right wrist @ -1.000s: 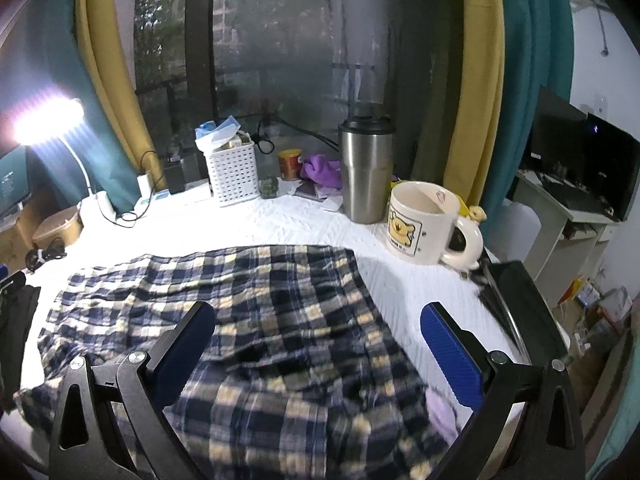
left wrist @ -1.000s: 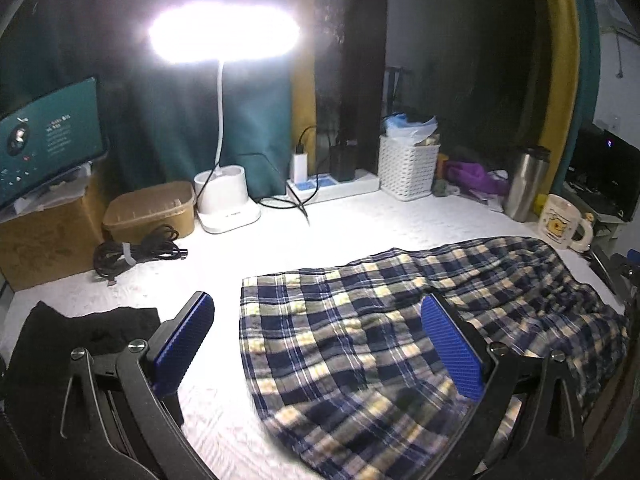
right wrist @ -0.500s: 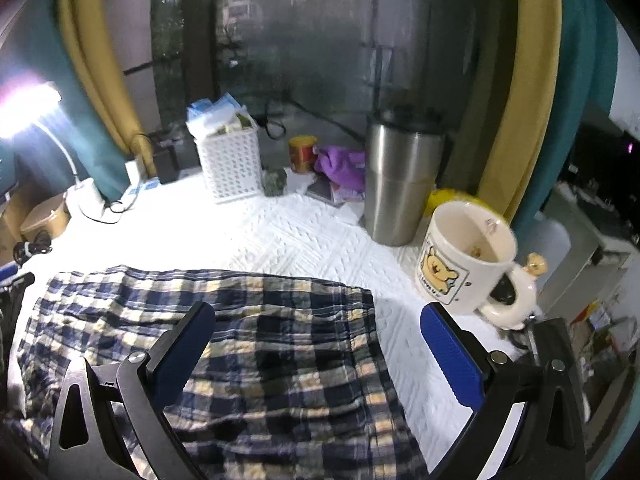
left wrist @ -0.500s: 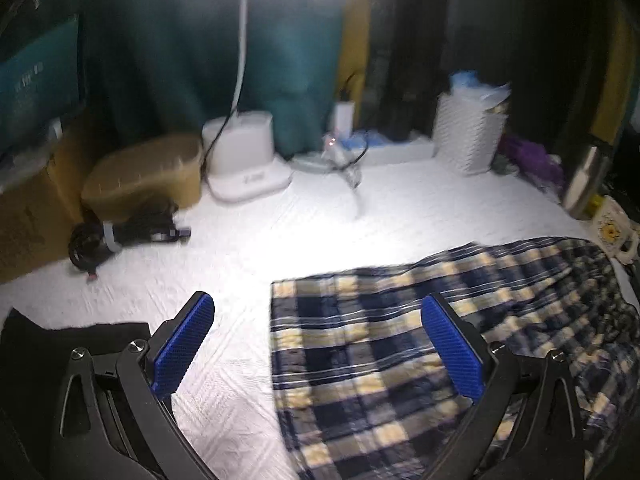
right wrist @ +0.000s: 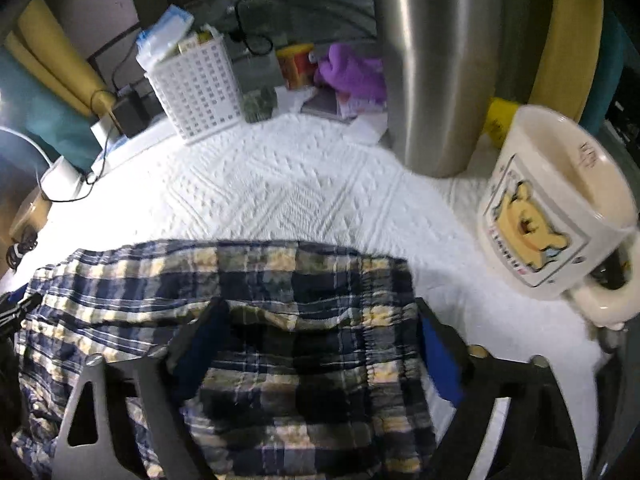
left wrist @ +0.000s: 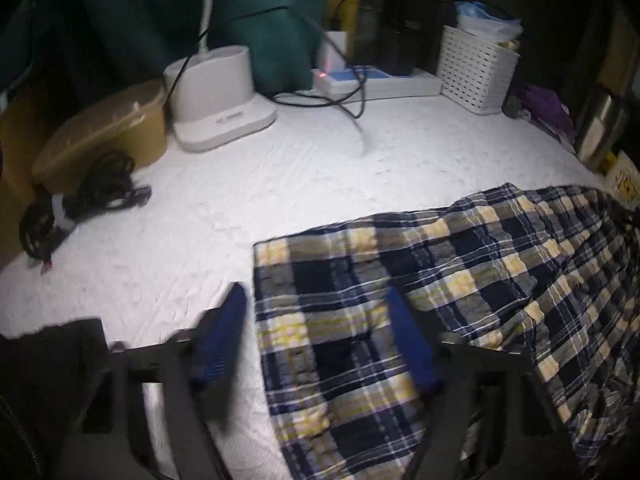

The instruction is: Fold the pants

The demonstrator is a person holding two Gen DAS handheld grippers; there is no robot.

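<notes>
Plaid pants: spread flat on white quilted surface, long axis running left to right between the hands. Left gripper: jaws just closing, astride the hem end, not yet pinching. Right gripper: jaws just closing, astride the elastic waistband, cloth between, ungripped.
</notes>
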